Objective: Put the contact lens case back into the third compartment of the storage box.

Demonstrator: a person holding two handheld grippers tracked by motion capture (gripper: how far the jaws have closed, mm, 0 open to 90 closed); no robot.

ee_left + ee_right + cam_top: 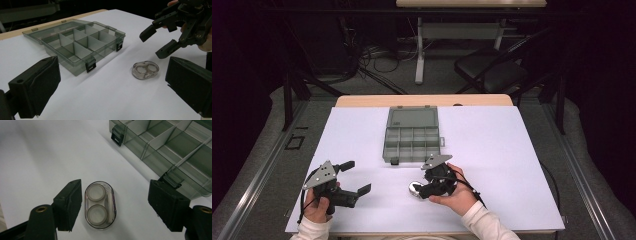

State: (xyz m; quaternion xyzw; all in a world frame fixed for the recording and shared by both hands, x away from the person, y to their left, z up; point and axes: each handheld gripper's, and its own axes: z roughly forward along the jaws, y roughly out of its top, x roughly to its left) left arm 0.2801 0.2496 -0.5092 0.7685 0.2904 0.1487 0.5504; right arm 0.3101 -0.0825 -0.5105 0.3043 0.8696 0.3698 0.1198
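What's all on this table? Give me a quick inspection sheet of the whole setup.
Surface: white table, wooden edge at the far side.
Job's things: small clear oval case with two round wells, lying flat; grey compartment box, lid open, compartments look empty.
Clutter: nothing seen.
Grippers: right gripper over the case, jaws either side of it, one close beside it, the other well apart; left gripper open, off to the side, holding nothing.
Cables: one trails from the right gripper; more lie on the floor beyond.
Surroundings: dark room, chair, another desk.
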